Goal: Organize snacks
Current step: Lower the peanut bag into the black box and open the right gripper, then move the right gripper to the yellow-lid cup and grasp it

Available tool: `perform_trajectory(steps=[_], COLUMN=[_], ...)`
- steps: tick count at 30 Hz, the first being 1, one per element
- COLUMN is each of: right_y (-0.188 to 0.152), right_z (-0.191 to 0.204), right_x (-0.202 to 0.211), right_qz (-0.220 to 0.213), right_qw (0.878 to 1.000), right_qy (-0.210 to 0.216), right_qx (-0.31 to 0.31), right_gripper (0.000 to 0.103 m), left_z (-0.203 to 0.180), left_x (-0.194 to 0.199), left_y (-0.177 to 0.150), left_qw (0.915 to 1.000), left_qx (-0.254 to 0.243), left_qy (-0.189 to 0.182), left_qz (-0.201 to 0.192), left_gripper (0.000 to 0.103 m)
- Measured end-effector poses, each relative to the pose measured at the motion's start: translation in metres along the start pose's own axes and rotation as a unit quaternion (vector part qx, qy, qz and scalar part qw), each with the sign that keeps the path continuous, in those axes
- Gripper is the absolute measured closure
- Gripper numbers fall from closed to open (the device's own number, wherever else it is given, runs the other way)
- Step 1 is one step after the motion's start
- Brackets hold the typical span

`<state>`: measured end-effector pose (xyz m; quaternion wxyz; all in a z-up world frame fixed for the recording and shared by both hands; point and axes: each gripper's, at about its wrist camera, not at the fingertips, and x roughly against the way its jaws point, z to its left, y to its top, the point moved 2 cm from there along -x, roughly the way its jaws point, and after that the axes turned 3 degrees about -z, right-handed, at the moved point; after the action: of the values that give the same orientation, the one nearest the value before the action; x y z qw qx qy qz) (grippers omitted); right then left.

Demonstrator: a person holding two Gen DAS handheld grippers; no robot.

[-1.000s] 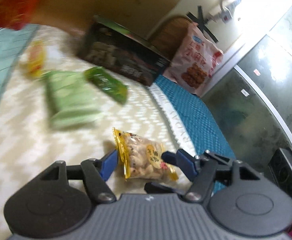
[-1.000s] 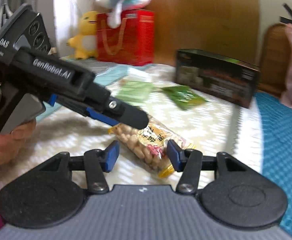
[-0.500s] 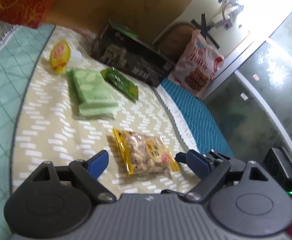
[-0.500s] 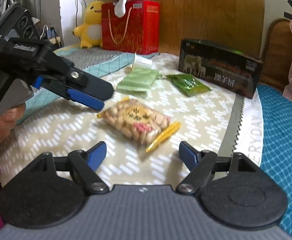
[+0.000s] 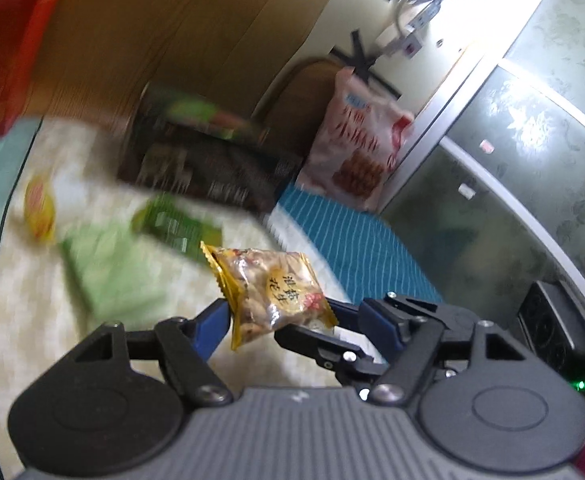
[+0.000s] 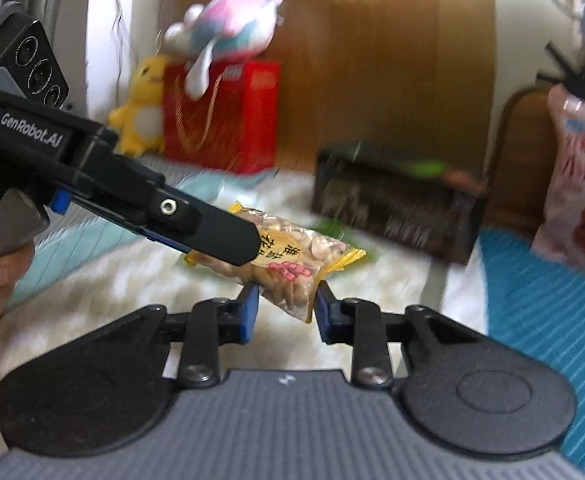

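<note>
Both claws clamp the peanut bag point(image 6: 288, 258) mid-frame: right gripper point(image 6: 284, 308) pinching its lower end, left gripper point(image 5: 276, 320) squeezing the other.

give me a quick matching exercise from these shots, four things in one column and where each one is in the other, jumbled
Things:
1. peanut packet
2. plush toy
3. dark box
4. pink snack bag

Places:
a. lying on the patterned bedspread near the wooden wall
b. propped upright at the far end of the blue striped cover
c. off the bed, gripped by both the left gripper and the right gripper
d. on top of the red gift bag

Pairs: 1-c, 2-d, 3-a, 4-b
</note>
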<state>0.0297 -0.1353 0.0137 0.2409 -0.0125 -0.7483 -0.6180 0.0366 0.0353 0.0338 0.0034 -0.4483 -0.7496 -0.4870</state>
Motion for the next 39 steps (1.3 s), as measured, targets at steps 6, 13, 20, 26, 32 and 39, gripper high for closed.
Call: perform_trajectory(steps=[6, 13, 20, 26, 32, 39], right_y=[0.039, 0.064, 0.064, 0.059, 0.044, 0.041], right_z=[-0.04, -0.078, -0.101, -0.097, -0.06, 0.004], right_x=[-0.036, -0.087, -0.121, -0.096, -0.077, -0.122], right_qz=[-0.035, -0.04, -0.022, -0.05, -0.021, 0.063], right_qw=[0.999, 0.998, 0.996, 0.994, 0.999, 0.99], right_qy=[-0.019, -0.052, -0.08, -0.097, 0.016, 0.12], right_qx=[-0.012, -0.015, -0.01, -0.014, -0.036, -0.035], right_gripper=[0.07, 0.07, 0.067, 0.045, 0.046, 0.049], left_z=[-0.004, 0.02, 0.048, 0.059, 0.099, 0.143], left_x=[-0.027, -0.086, -0.137, -0.106, -0.017, 0.015], left_y=[0.06, 0.12, 0.138, 0.142, 0.124, 0.077], left_qw=[0.9983, 0.9973, 0.9964, 0.9954, 0.9892, 0.9821], left_qx=[-0.041, -0.036, -0.023, -0.024, 0.015, 0.11], left_qy=[0.02, 0.05, 0.079, 0.078, 0.113, 0.136], left_qz=[-0.036, -0.04, -0.021, -0.05, -0.092, -0.069], left_gripper=[0.031, 0.031, 0.029, 0.021, 0.019, 0.019])
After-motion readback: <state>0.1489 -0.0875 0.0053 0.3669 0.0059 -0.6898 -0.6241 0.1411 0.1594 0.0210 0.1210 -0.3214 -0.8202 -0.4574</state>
